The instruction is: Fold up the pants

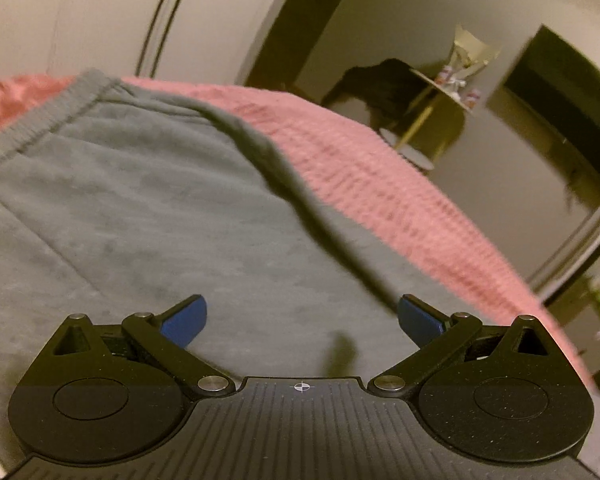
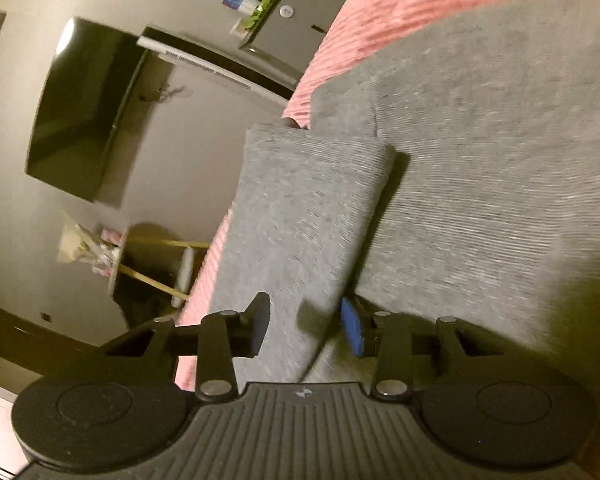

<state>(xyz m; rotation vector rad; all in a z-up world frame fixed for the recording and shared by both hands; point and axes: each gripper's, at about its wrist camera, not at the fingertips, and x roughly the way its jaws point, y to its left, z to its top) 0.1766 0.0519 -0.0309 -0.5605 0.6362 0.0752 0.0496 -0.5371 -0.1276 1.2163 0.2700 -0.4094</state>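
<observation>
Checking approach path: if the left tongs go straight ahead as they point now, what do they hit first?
Most likely the grey pants: the open left tongs point low across the fabric, toward the waistband. Depth is unclear.

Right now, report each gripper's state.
Left gripper: open, empty, above the gray pants.
Right gripper: shut on a pant leg.

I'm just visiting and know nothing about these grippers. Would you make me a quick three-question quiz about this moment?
1. True or false: the left gripper is clamped on cloth.
2. Which gripper holds a fold of the gray pants: A left, B right?
3. Fill in: the pants lie on a ____ blanket.

Key: 1 false, its fingers are spread over the fabric; 2 B; 3 pink.
</observation>
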